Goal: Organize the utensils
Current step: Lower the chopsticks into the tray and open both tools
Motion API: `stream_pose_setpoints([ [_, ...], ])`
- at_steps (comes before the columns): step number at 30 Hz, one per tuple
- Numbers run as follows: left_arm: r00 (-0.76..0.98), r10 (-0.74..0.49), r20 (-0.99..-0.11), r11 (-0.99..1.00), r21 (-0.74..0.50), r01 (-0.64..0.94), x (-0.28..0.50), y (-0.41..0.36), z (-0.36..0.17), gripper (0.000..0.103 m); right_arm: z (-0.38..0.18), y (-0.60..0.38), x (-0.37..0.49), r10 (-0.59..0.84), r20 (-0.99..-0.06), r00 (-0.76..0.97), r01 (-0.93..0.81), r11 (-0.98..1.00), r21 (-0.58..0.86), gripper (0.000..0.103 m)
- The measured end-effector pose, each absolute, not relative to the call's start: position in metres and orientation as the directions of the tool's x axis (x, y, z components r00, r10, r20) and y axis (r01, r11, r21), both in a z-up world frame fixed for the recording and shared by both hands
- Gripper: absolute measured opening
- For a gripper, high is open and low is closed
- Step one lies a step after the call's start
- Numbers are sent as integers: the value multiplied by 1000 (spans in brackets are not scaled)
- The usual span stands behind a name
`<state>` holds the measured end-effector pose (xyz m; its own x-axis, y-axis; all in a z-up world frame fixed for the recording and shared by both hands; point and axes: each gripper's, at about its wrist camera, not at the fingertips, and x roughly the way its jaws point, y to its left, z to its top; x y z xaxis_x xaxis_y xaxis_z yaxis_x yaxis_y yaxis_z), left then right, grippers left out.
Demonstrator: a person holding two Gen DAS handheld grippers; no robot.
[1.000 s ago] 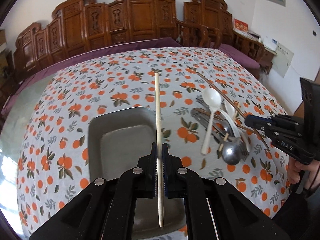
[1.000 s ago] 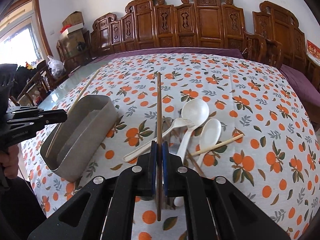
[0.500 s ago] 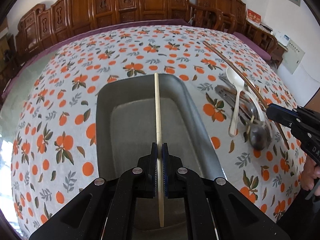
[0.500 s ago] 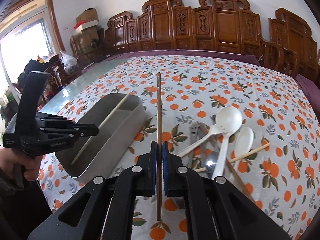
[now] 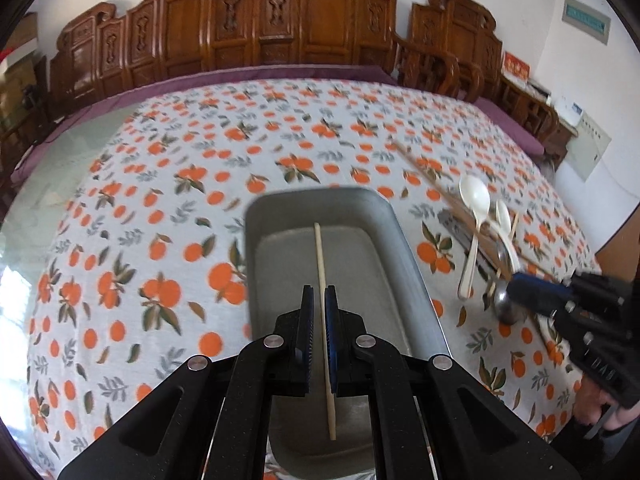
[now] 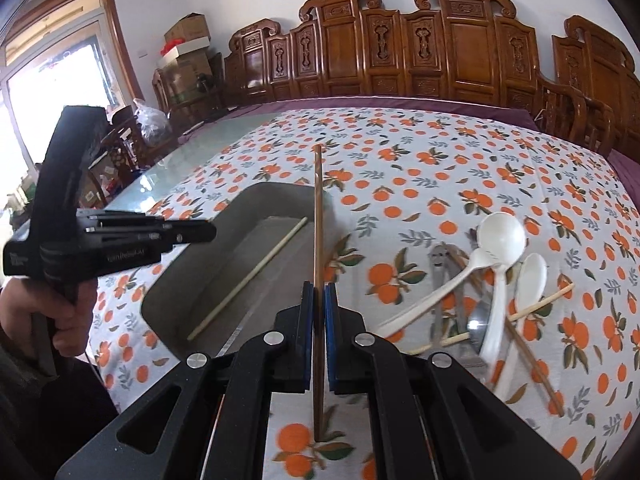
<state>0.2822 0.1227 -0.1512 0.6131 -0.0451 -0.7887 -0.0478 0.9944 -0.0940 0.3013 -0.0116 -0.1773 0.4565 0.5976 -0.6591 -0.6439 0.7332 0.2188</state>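
A grey metal tray lies on the orange-print tablecloth. A pale chopstick lies flat inside it, also in the right wrist view. My left gripper hangs above the tray; its jaws stand slightly apart around the chopstick, free of it. My right gripper is shut on a dark brown chopstick held over the tray's right wall. A pile of white spoons, metal spoons and chopsticks lies to the right.
Carved wooden chairs line the far side of the table. The left gripper's body and the hand holding it are left of the tray. The pile sits right of the tray.
My left gripper has opened and let the pale chopstick down into the tray. My right gripper has carried the brown chopstick left, over the tray's wall.
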Motion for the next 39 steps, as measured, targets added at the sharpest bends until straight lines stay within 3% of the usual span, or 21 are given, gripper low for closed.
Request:
stream_pose_setpoints([
  [15, 670, -15, -742, 987, -117, -108, 268, 158, -127, 4, -167, 54, 301, 636, -663, 394, -655, 701, 283, 7],
  [22, 676, -5, -737, 985, -121, -125, 265, 167, -125, 4, -188, 74, 312, 628, -691, 359, -614, 716, 332, 7],
  [39, 675, -3, -738, 986, -116, -123, 265, 166, -125, 4, -210, 89, 303, 606, -725, 327, -629, 712, 311, 7],
])
